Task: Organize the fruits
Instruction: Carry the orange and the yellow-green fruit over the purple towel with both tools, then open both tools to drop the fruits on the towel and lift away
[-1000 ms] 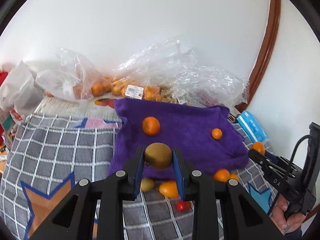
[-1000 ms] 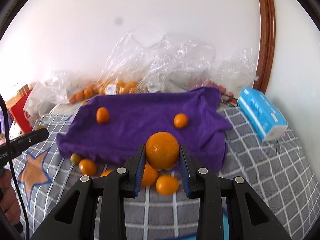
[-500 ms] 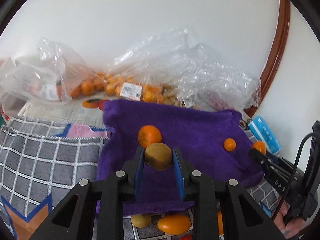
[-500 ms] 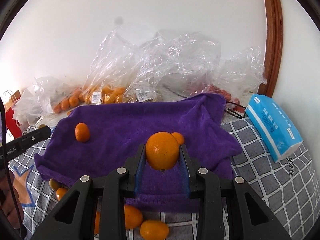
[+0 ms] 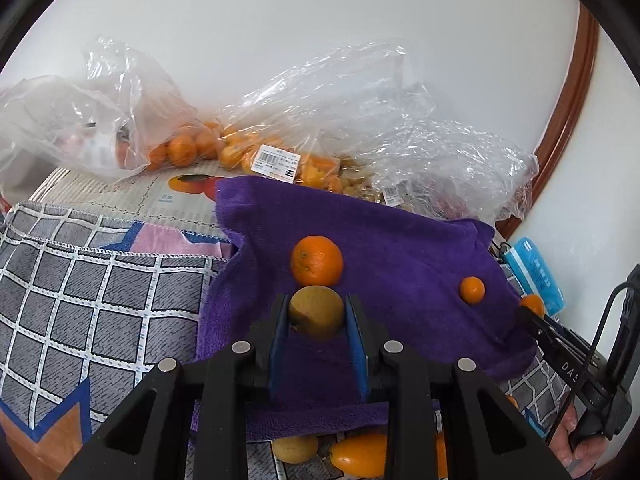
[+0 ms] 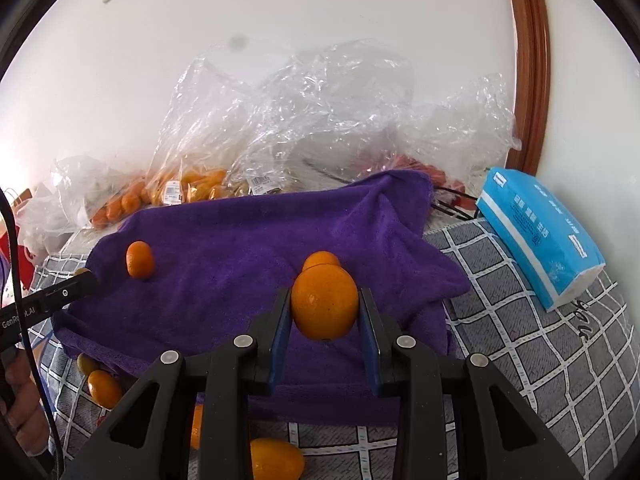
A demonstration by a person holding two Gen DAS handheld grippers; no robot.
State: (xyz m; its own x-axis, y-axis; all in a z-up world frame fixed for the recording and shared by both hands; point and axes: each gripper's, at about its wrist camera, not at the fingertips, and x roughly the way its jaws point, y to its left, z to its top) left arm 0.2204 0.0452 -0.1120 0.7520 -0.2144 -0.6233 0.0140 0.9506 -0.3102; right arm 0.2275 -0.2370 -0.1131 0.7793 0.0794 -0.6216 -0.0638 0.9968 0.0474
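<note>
My left gripper (image 5: 317, 314) is shut on a brownish-yellow round fruit (image 5: 316, 310), held over the purple towel (image 5: 400, 248) just in front of an orange (image 5: 317, 261) lying there. A smaller orange (image 5: 472, 290) lies further right on the towel. My right gripper (image 6: 324, 310) is shut on a bright orange (image 6: 324, 306), above the purple towel (image 6: 240, 248), and half hides a small orange (image 6: 320, 259) behind it. Another orange (image 6: 140, 259) lies at the towel's left, close to the other gripper's tip (image 6: 82, 278).
Clear plastic bags (image 5: 320, 120) of oranges and other fruit stand along the wall. Loose fruits (image 5: 360, 454) lie on the checked cloth (image 5: 100, 300) before the towel's front edge. A blue tissue pack (image 6: 540, 236) lies at the right. A hand (image 6: 24, 412) shows at lower left.
Both grippers have moved forward and down over the purple towel with their fruits still gripped. The loose fruits on the checked cloth have slid toward the bottom of both views.
</note>
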